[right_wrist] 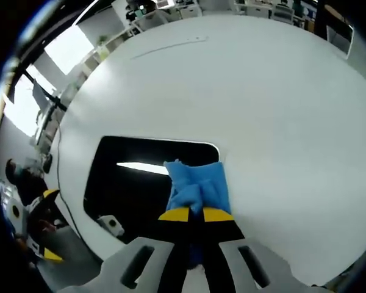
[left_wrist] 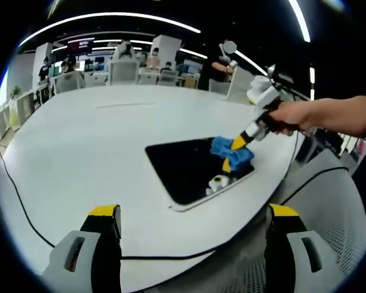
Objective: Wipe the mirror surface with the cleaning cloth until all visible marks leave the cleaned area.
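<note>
A dark rectangular mirror [left_wrist: 180, 168] lies flat on the round white table [left_wrist: 85, 146], near its right edge. On the mirror's far right corner sits a bunched blue cleaning cloth [left_wrist: 235, 152]. My right gripper [left_wrist: 233, 154], held by a hand [left_wrist: 290, 116], is shut on it and presses it down. In the right gripper view the yellow-tipped right gripper [right_wrist: 195, 213] pinches the cloth [right_wrist: 198, 180] over the mirror's [right_wrist: 128, 183] edge. My left gripper [left_wrist: 192, 229] hangs wide open over the table's near edge, holding nothing, and shows as the left gripper [right_wrist: 49, 226] beyond the table.
A thin black cable [left_wrist: 24, 207] runs across the table's left side and along its near edge. A white and yellow reflection [left_wrist: 216, 182] shows in the mirror's near corner. People, desks and chairs [left_wrist: 122, 70] stand beyond the far rim.
</note>
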Demonstrator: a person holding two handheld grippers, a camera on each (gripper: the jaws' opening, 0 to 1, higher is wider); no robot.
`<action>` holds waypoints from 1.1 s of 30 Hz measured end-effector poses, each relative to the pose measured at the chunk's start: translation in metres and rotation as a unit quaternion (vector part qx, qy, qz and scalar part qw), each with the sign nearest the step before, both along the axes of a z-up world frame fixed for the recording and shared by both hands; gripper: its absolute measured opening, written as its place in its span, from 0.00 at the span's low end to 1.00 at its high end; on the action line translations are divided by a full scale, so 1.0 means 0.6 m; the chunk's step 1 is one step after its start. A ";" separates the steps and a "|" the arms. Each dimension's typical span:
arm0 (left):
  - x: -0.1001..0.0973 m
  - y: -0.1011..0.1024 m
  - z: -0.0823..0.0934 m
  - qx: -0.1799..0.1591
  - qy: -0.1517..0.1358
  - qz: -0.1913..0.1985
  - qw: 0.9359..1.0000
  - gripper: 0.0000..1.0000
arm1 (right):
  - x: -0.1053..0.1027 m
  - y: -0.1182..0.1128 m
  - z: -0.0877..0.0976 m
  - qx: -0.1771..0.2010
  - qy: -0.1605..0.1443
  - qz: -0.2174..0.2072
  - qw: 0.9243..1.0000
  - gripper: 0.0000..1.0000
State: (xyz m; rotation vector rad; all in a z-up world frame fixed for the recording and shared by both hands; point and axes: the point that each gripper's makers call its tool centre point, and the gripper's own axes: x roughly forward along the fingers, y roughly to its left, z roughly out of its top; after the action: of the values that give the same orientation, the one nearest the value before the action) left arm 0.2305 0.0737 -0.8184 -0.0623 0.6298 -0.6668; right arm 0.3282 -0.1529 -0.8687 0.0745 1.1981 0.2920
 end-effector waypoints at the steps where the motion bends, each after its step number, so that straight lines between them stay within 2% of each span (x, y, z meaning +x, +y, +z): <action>1: 0.001 0.000 0.000 0.000 -0.001 0.001 1.000 0.99 | -0.004 0.000 0.000 0.000 -0.001 0.001 1.000 0.00; 17: -0.001 -0.004 -0.001 0.000 -0.002 -0.007 1.000 0.99 | -0.050 0.003 -0.002 0.009 -0.008 0.000 1.000 0.00; 26: -0.001 -0.003 0.000 0.004 -0.002 -0.008 1.000 0.99 | -0.079 0.002 -0.002 0.015 -0.009 -0.016 1.000 0.00; 33: 0.000 -0.002 0.001 0.004 -0.006 -0.007 1.000 0.99 | -0.083 0.005 -0.002 0.018 -0.007 -0.023 1.000 0.00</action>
State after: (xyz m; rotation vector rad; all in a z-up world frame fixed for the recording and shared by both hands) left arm 0.2304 0.0723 -0.8176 -0.0465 0.6221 -0.6777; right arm 0.2784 -0.1499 -0.8699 0.1303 1.1764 0.2730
